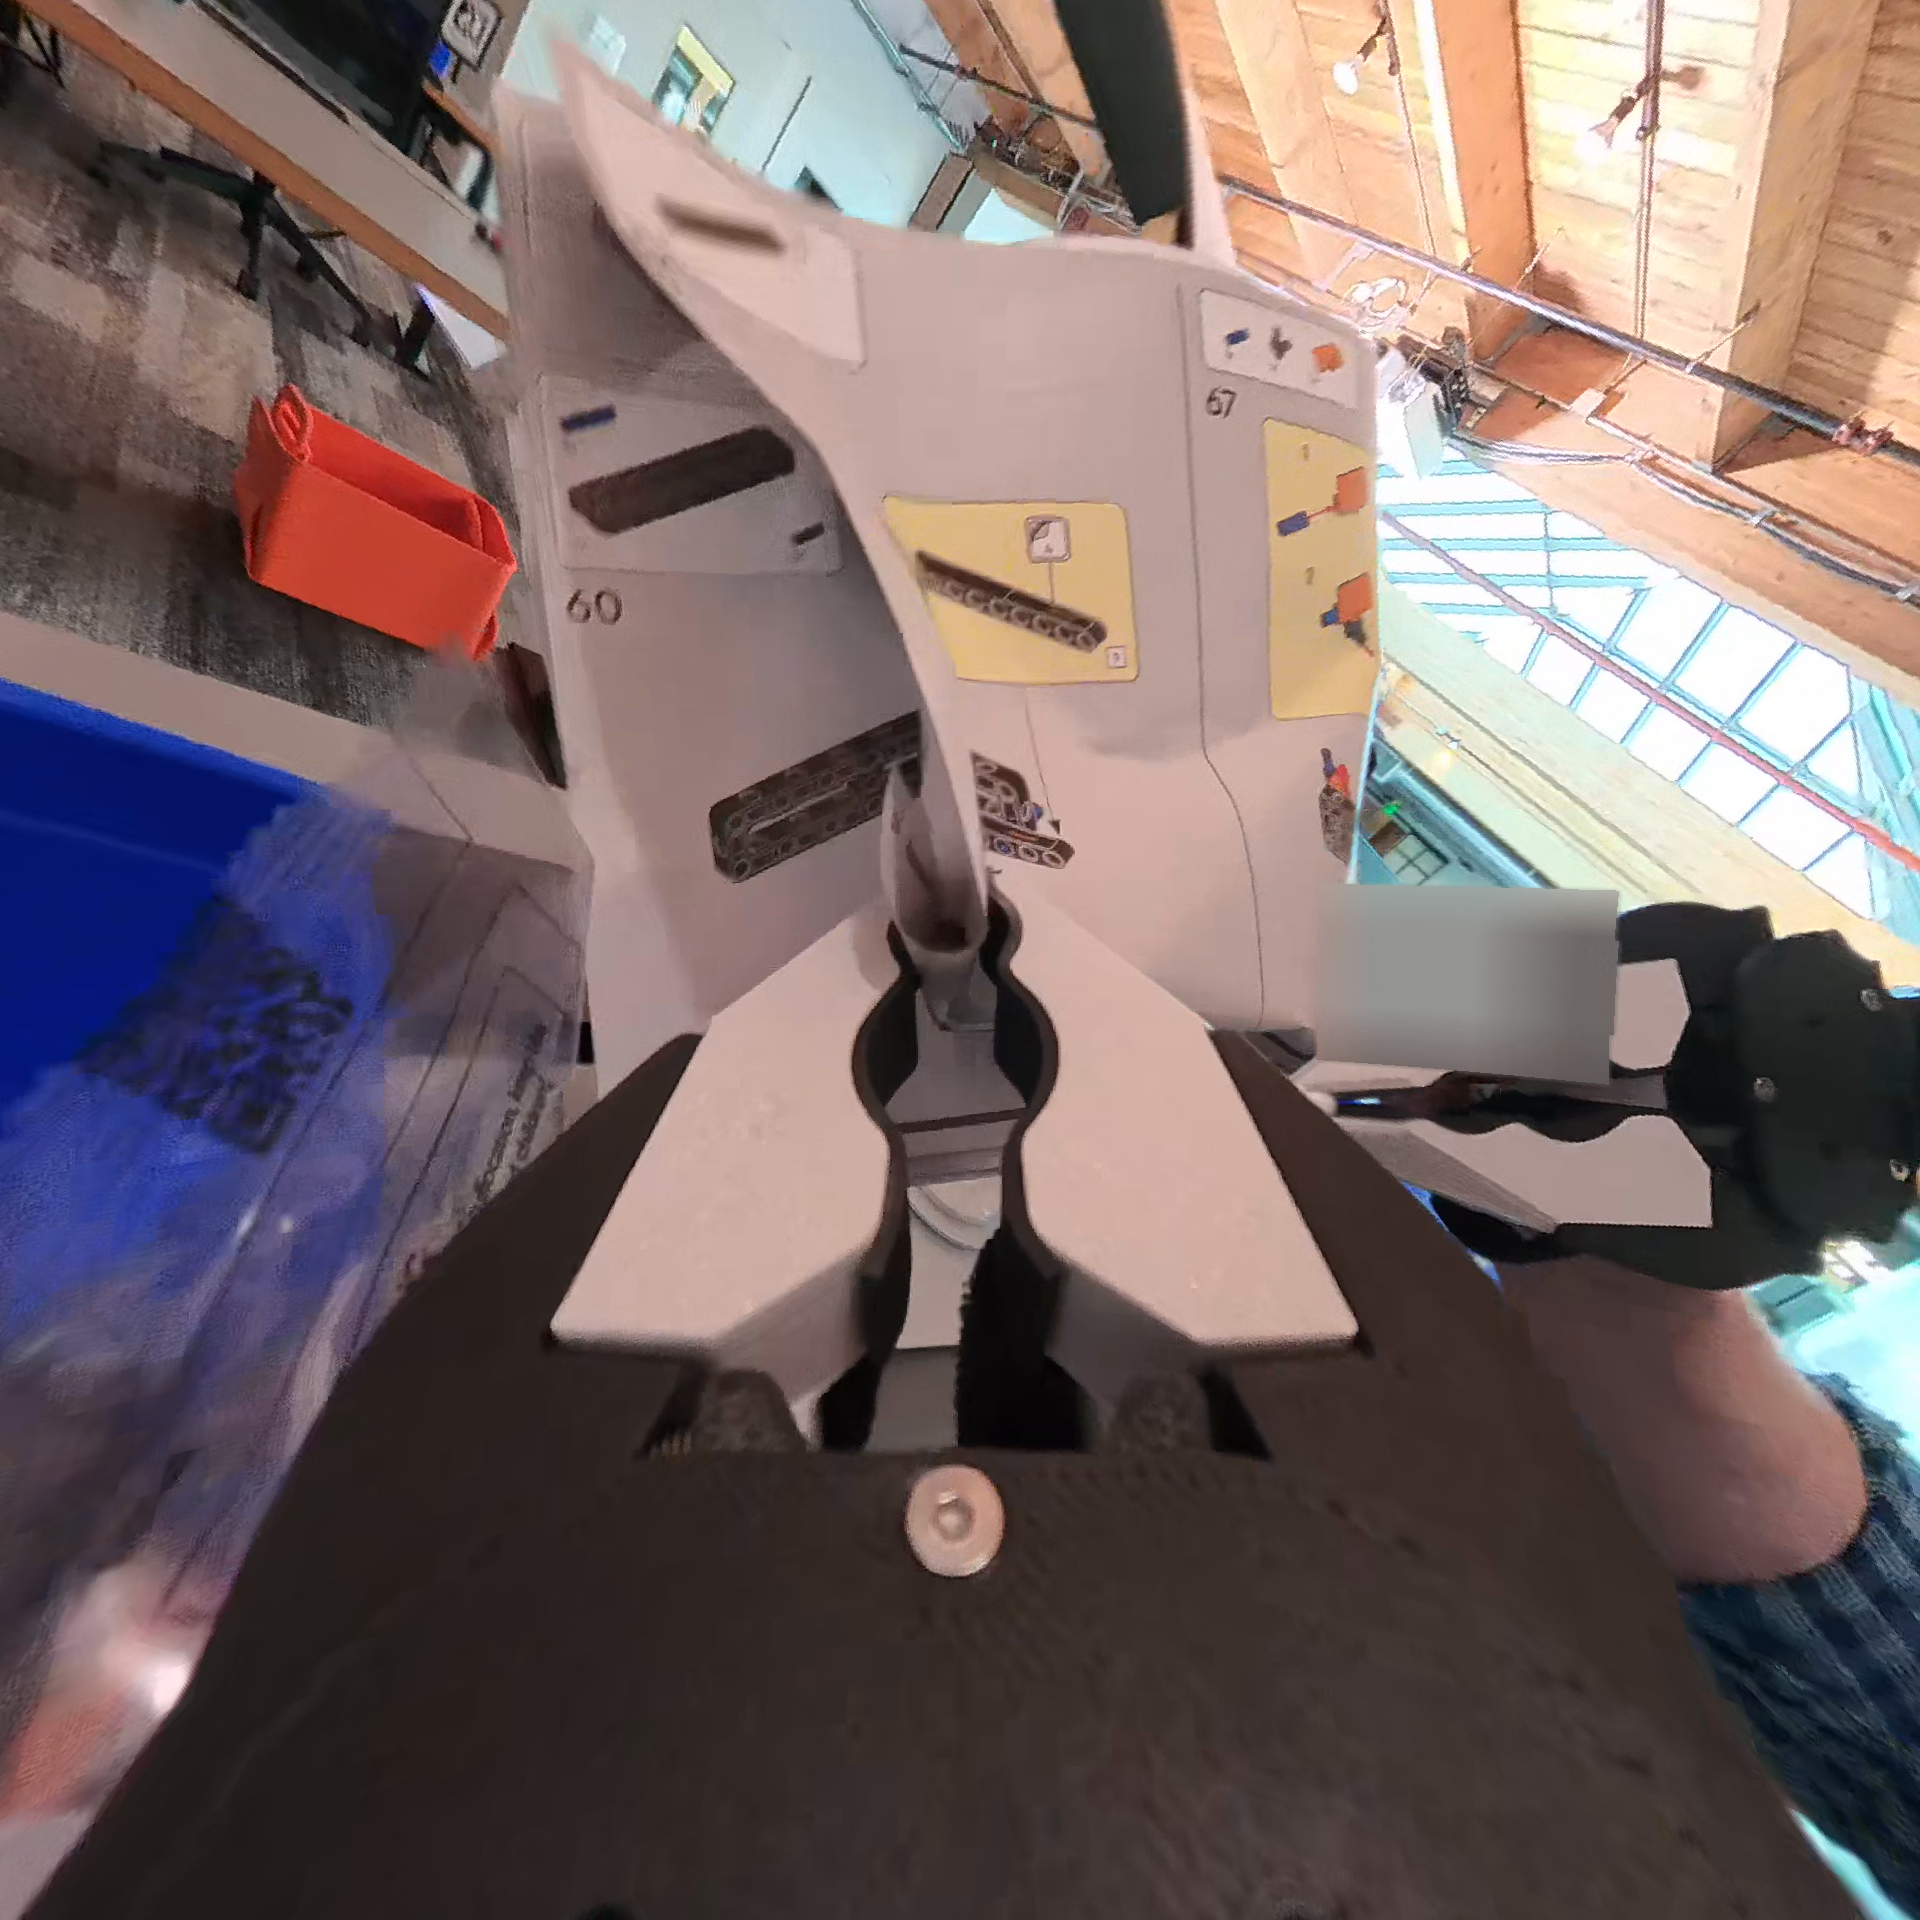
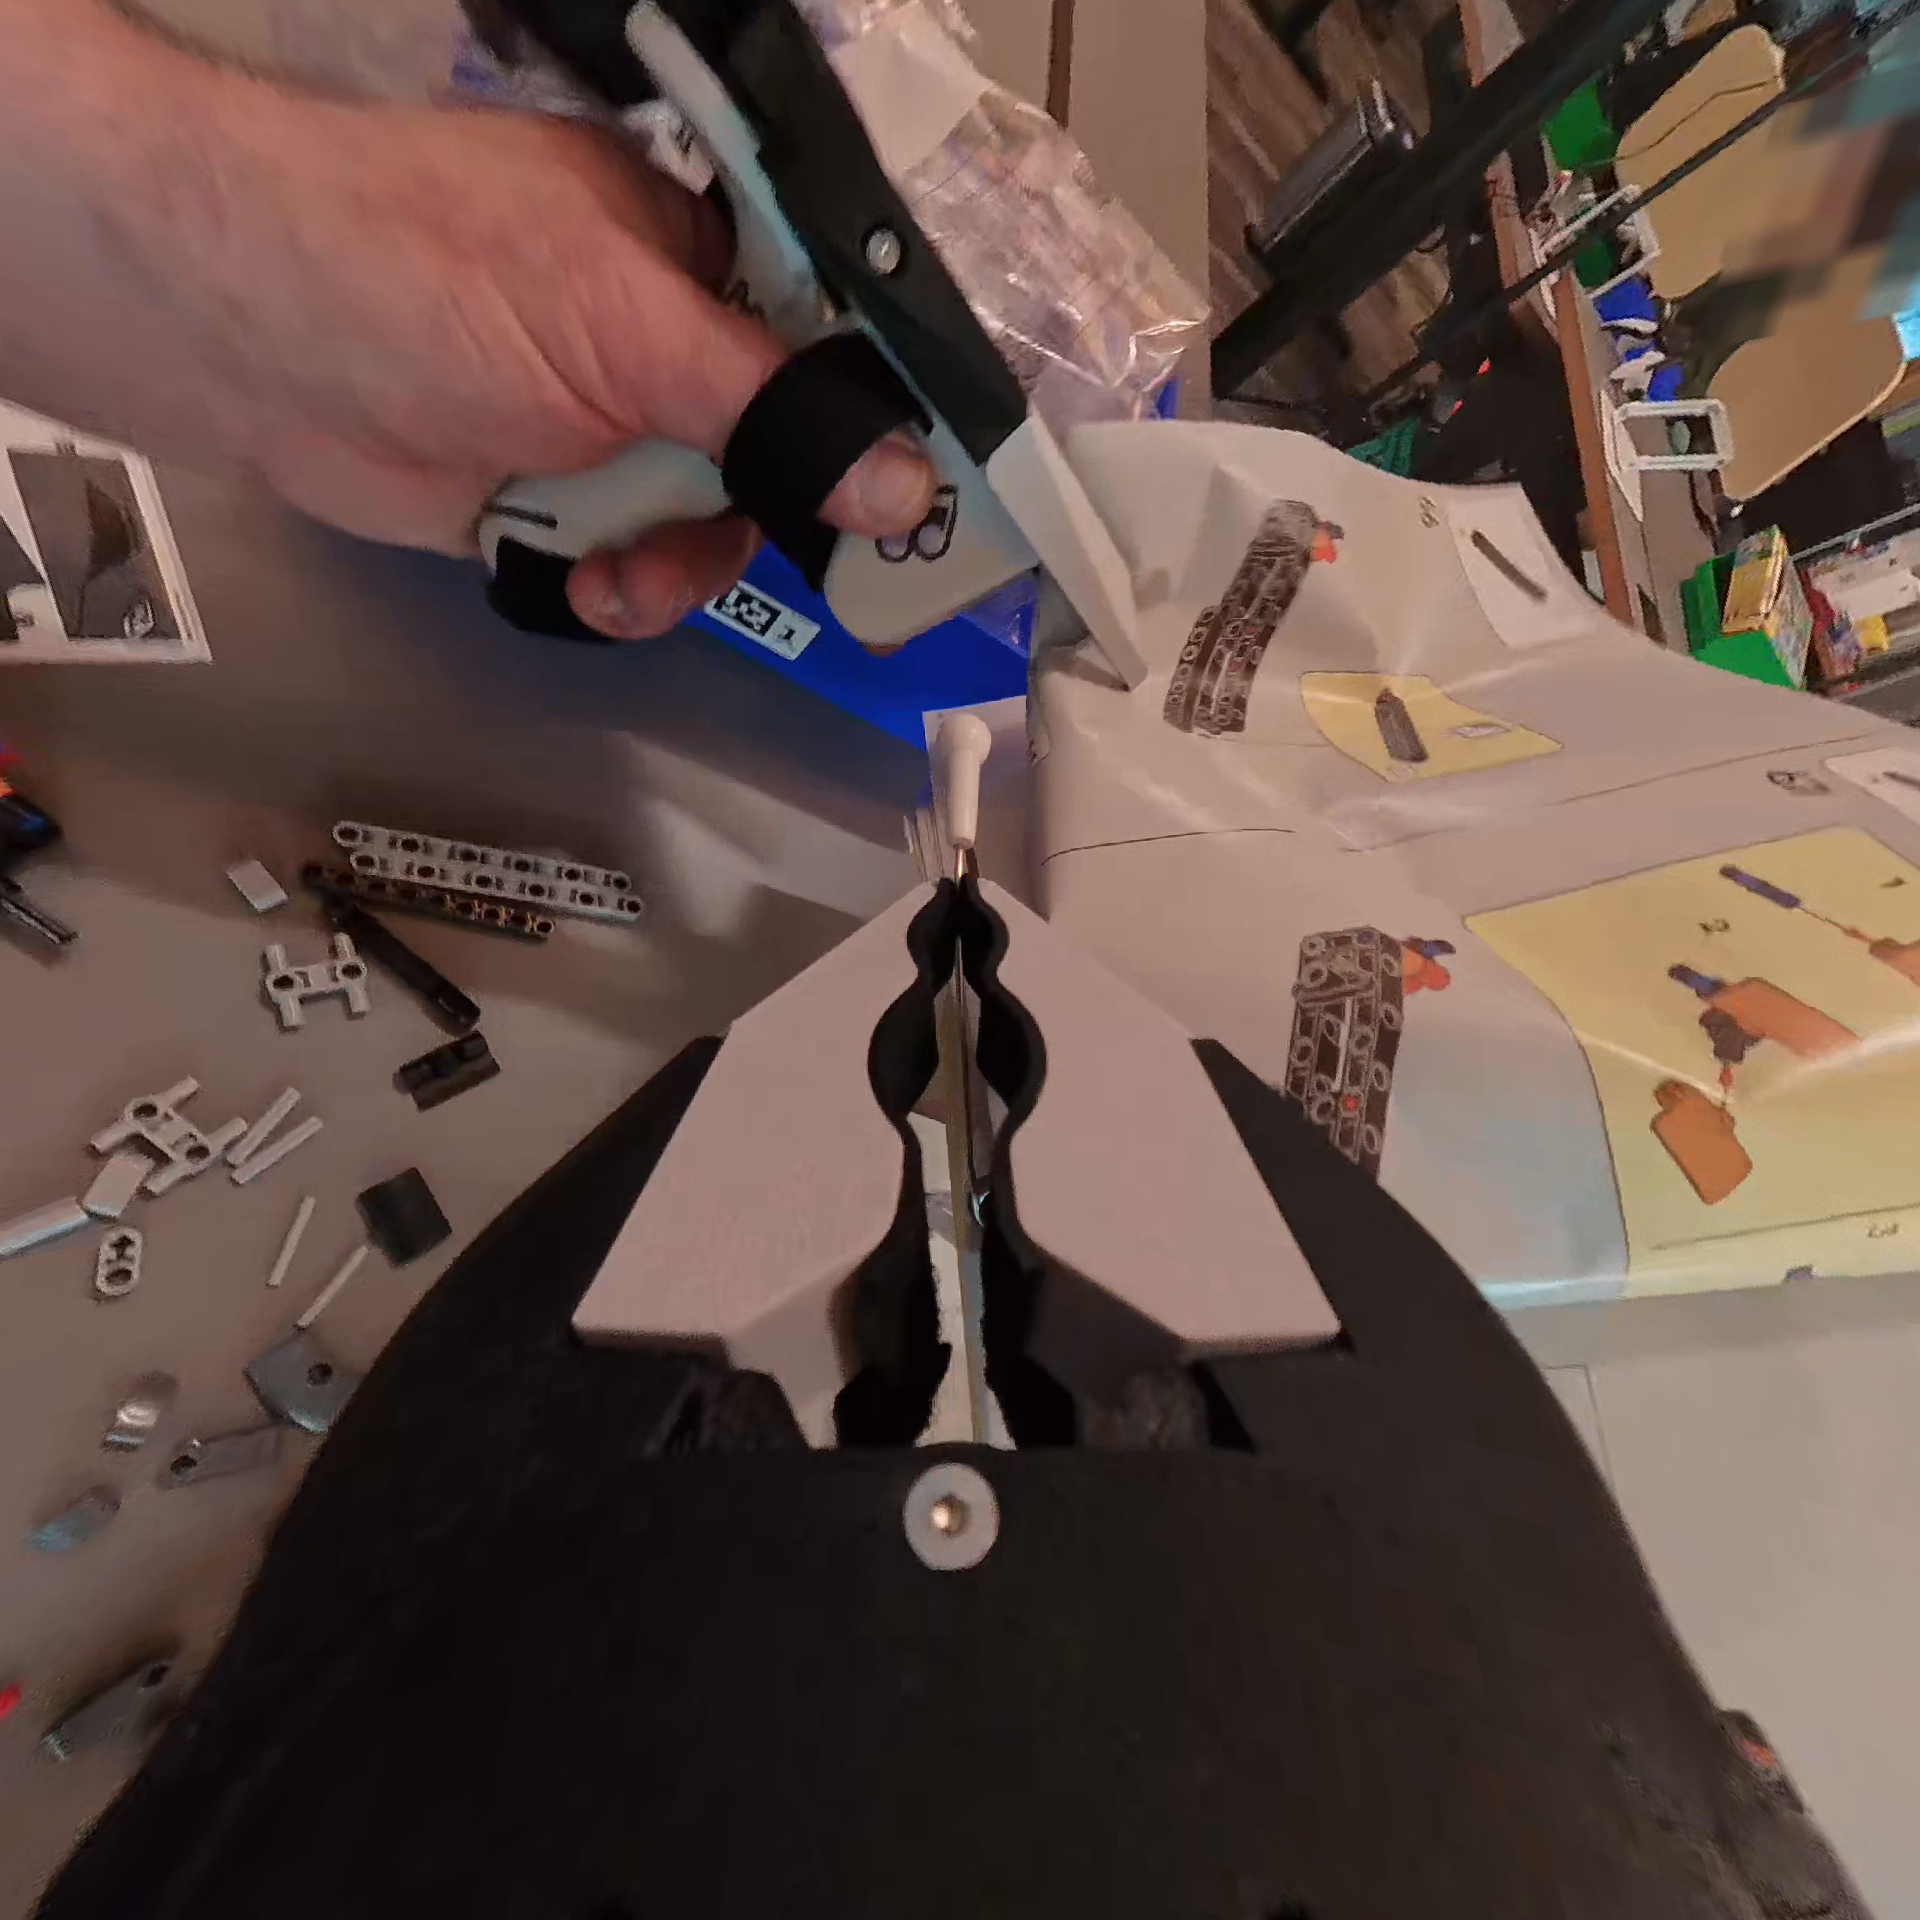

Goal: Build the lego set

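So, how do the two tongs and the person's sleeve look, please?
Both tongs, left and right, have a black textured body, a silver screw in a pale washer, and two light grey wedge fingers lined with wavy black pads. The left tongs' pale grey handle has black finger straps and a square black-and-white marker. The sleeve is dark and knitted.

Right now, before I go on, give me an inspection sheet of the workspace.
Surface: grey table, partly bare.
Job's things: instruction booklet open, pages lifted; loose lego pieces scattered.
Clutter: clear plastic bag, blue bin, orange bin.
Grippers: left gripper shut on a booklet page; right gripper shut on thin page edges.
Cables: nothing seen.
Surroundings: shelves, timber ceiling.
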### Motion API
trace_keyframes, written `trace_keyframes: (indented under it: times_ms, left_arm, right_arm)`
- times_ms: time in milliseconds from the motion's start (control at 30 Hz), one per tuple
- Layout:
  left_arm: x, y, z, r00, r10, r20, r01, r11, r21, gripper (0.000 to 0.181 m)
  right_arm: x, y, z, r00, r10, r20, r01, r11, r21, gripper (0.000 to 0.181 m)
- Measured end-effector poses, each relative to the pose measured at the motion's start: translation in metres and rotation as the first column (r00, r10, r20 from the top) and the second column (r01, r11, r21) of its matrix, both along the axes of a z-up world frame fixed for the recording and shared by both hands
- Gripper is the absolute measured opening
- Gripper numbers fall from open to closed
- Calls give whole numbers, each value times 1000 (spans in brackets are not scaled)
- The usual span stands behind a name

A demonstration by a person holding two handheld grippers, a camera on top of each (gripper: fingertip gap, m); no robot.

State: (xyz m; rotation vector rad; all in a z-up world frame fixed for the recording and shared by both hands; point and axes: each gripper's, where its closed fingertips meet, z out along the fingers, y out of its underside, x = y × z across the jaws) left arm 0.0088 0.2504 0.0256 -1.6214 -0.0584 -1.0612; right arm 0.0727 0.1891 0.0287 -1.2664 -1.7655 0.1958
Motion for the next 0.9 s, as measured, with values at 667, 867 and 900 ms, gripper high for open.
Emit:
trace_keyframes:
  times_ms: [667,867,900]
  left_arm:
    - [5,-23,-32,997,-2,-71,-12,982,-187,16]
    - [17,-52,-27,988,-73,-137,47,982,-183,9]
    - [20,-57,-21,980,-72,-184,43,987,-157,8]
  right_arm:
    - [8,40,18,886,-432,-167,418,902,-110,0]
    - [8,37,18,886,-432,-169,408,899,-160,0]
    - [8,34,19,894,-415,-167,395,908,-140,0]
